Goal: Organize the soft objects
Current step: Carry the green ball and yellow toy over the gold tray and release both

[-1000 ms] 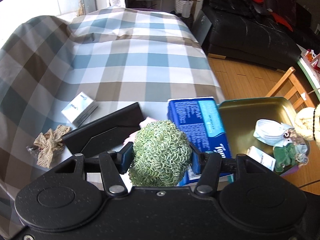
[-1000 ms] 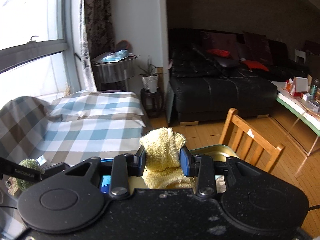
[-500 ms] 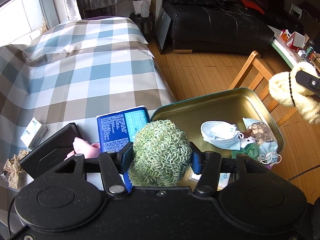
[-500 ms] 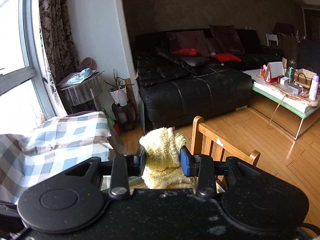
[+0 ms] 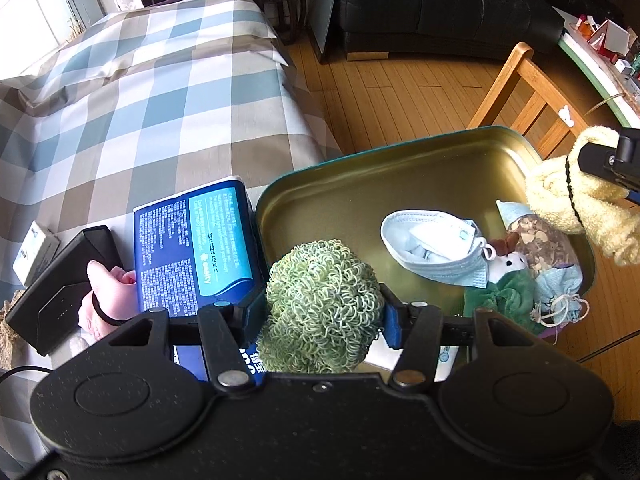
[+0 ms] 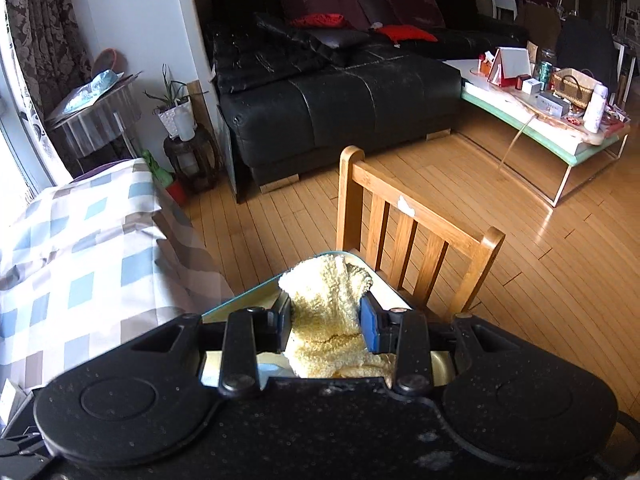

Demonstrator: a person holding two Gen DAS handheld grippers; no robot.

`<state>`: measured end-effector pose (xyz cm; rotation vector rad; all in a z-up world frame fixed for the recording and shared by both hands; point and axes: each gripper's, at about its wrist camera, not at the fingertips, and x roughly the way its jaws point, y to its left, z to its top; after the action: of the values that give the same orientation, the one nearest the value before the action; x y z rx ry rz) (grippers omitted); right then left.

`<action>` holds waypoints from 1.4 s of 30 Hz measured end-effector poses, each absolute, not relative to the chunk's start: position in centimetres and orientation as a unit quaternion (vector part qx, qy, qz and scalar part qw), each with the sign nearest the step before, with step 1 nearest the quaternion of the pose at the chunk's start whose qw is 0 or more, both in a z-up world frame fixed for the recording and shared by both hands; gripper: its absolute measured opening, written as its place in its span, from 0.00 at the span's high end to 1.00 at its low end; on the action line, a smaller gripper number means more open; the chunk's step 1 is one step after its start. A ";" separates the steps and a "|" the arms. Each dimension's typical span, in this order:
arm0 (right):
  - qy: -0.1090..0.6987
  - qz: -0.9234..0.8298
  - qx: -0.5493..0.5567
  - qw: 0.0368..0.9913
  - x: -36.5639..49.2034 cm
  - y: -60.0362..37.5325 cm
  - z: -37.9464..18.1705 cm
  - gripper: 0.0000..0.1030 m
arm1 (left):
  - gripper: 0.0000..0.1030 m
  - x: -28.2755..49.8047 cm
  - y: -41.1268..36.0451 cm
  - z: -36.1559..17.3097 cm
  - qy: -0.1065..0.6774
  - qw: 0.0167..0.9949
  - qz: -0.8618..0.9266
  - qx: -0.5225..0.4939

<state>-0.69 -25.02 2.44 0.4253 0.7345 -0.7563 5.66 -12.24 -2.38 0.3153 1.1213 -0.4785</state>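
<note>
Two loads are travelling: left gripper [image 5: 322, 314] is clamping the green ball [image 5: 320, 304] over the tray's [image 5: 400, 168] near-left rim, right gripper [image 6: 325, 326] pinching the yellow cloth [image 6: 326, 312] above its right side. Next, I judge: lowering both, releasing inside.

Curly scrubber [image 5: 320, 304] pale green. Fluffy cloth [image 6: 326, 316] cream-yellow. Tray [image 5: 360, 196] olive-gold, teal rim. Face mask [image 5: 434, 246] light blue. Packet [image 5: 196, 244] deep blue, white print. Bed cover [image 5: 140, 92] checked blue, tan, white. Sofa [image 6: 340, 80] black; cushions [image 6: 406, 33] red.
</note>
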 end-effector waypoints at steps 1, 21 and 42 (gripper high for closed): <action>0.350 -0.358 0.202 0.842 -0.6 -25.1 2.3 0.67 | 0.48 5.7 -12.3 -2.6 0.526 0.808 -0.221 0.148; 0.345 -0.360 0.237 0.834 -0.5 -26.5 2.0 0.67 | 0.47 7.9 -11.9 -3.1 0.535 0.804 -0.228 0.127; 0.322 -0.338 0.251 0.848 -0.6 -26.2 2.4 0.57 | 0.36 6.3 -12.1 -4.0 0.523 0.805 -0.234 0.153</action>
<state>-0.65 -26.16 2.37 0.5285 0.6797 -0.7128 6.30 -12.09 -3.96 0.3266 1.1189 -0.5011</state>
